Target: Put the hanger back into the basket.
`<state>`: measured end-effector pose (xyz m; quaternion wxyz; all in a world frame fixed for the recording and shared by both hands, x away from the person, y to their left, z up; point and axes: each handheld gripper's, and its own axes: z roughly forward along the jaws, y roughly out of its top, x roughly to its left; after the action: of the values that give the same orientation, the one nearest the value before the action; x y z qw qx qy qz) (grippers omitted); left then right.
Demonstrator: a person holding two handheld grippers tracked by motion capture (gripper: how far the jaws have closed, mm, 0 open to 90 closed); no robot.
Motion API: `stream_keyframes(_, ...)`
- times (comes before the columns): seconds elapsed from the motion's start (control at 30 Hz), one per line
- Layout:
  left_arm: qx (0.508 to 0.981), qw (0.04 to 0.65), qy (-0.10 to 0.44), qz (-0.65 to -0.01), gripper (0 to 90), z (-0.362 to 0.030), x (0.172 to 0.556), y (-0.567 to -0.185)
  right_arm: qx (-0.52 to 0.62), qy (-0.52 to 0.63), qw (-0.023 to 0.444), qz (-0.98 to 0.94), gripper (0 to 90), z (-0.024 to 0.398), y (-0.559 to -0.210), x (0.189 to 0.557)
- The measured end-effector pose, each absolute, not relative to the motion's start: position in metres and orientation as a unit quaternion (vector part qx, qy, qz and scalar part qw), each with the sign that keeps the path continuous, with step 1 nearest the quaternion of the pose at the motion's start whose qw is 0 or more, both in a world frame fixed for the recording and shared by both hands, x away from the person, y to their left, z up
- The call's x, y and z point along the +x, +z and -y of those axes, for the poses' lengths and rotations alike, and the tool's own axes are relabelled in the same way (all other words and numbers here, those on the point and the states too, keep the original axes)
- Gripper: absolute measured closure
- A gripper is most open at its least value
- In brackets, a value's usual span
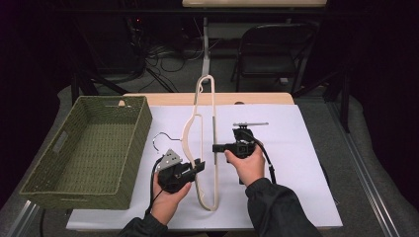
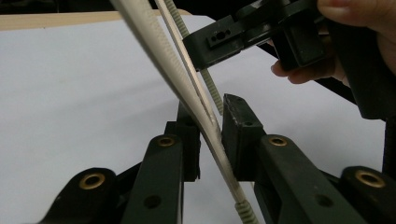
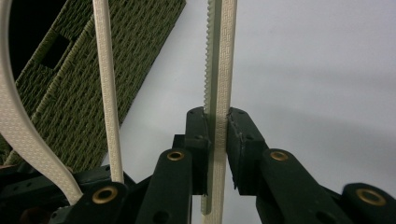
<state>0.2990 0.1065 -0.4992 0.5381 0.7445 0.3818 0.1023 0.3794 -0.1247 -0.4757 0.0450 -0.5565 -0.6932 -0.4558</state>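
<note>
**Both grippers on the hanger, basket sitting to the side**

So there's a cream plastic clothes hanger (image 1: 205, 143) with a thin metal hook, held up over the white sheet covering the table (image 1: 296, 163), roughly mid-table. The left gripper (image 1: 197, 165) has its jaws narrowed around the hanger's curved shoulder arm. In the left gripper view (image 2: 210, 128) the arm runs right between the pads, one pad looks to be against it, but I can't tell for sure whether both press on it. The right gripper (image 1: 217, 147) is clamped tight on the ribbed straight bottom bar; in the right gripper view (image 3: 217, 140) both pads squeeze it.

The rectangular olive-green woven basket (image 1: 64, 143) with cut-out handles sits at the left edge of the table, just beside the hanger. I see only its woven floor inside.
</note>
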Motion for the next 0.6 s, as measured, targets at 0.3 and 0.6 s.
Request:
stream_keyframes(0.3,0.73,0.548,0.072,-0.403,83.7,-0.1128,0.3027,-0.4941,-0.554,-0.453,0.043,0.697,77.2,0.1235,-0.4765,0.3777)
stream_keyframes(0.6,0.724,0.55,0.065,-0.411,87.1,-0.1175,0.3056,-0.4881,-0.548,-0.459,0.045,0.698,74.8,0.1237,-0.4756,0.3764)
